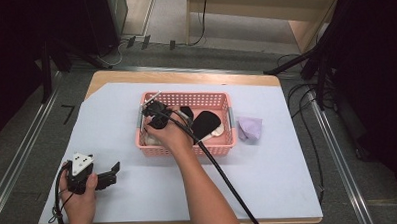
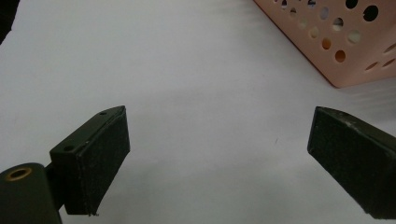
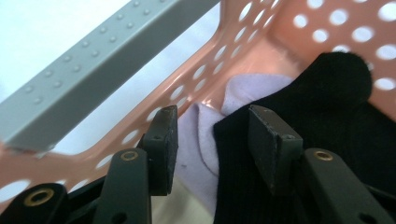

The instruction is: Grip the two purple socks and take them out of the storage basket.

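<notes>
Near the front left corner of the table's white sheet (image 1: 139, 194), the person's left hand (image 1: 79, 198) held the left gripper (image 1: 111, 173) low over the sheet, its two black jaws spread wide apart with nothing between them. In the left gripper view those jaws framed bare white sheet, and a corner of the pink perforated plastic basket (image 2: 336, 42) stood beyond them at the upper right.

At the middle of the table the pink basket (image 1: 188, 148) sat with its grey handles at either end. The person's right hand (image 1: 170, 135) reached into its left half, holding the right gripper (image 1: 154, 113) down inside near the left wall. In the right gripper view the right gripper (image 3: 212, 140) had its jaws partly open, one on either side of the spot where a pale lilac sock (image 3: 201, 135) met a black ribbed sock (image 3: 327, 112); neither jaw had closed on the cloth. A grey studded handle (image 3: 93, 65) crossed above the basket wall.

In the basket's right half lay a black sock (image 1: 206, 122) over something pale. Just beside the basket's right end, on the sheet, lay a crumpled lilac cloth (image 1: 250, 127).
</notes>
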`<state>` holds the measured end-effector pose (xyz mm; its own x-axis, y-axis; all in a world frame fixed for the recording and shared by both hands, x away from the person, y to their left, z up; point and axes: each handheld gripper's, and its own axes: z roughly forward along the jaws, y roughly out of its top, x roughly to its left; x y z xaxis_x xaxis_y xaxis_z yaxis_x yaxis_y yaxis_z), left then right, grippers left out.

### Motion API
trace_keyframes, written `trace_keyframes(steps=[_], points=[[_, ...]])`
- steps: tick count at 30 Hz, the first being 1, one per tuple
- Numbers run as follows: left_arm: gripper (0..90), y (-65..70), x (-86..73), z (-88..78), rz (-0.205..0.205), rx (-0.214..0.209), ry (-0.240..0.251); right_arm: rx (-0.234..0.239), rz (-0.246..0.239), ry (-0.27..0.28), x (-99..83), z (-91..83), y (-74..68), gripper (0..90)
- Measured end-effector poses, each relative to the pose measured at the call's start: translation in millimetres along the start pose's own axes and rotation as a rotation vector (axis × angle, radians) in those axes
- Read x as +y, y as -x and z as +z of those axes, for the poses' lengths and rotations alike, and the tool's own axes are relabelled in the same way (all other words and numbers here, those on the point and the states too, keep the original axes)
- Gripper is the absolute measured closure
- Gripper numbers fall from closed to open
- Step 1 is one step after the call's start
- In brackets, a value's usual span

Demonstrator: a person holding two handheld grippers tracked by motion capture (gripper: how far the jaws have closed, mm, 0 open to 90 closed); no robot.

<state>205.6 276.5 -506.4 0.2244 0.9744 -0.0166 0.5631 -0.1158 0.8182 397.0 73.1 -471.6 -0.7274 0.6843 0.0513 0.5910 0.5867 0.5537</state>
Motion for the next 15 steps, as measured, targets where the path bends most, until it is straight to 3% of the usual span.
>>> trace_keyframes(steps=[1,2,5,6,10,12,13,14,15], points=[[6.4,-0.5,0.2,-0.2,0.003,-0.002,-0.004,0.011,-0.037,-0.04,-1.3,3.3,-1.6,52.4],[6.4,-0.5,0.2,-0.1,0.003,-0.003,-0.005,0.007,-0.059,-0.045,-2.2,5.6,-2.5,52.7],[6.4,0.0,0.0,0.1,0.0,-0.001,0.0,-0.043,-0.047,-0.058,-1.8,4.2,-2.5,72.7],[6.5,0.0,0.0,0.0,0.0,-0.002,0.0,-0.035,-0.034,-0.06,-1.7,3.4,-0.9,79.5],[6.5,-0.4,0.2,-0.1,0.002,-0.003,-0.003,-0.055,-0.041,-0.013,-0.5,-5.6,-1.0,85.2],[6.5,-0.4,0.1,0.0,0.001,-0.005,-0.002,0.017,-0.009,0.112,-0.1,-24.0,4.0,85.6],[6.5,-0.4,0.1,0.1,0.002,-0.004,0.0,0.017,-0.009,0.112,-0.1,-24.0,4.0,85.6],[6.5,-0.2,0.0,0.1,-0.001,-0.005,0.0,0.131,0.023,0.212,-2.0,-39.2,11.7,85.5],[6.5,-0.2,0.0,0.1,-0.001,-0.005,0.0,0.131,0.023,0.212,-2.0,-39.2,11.7,85.5]])
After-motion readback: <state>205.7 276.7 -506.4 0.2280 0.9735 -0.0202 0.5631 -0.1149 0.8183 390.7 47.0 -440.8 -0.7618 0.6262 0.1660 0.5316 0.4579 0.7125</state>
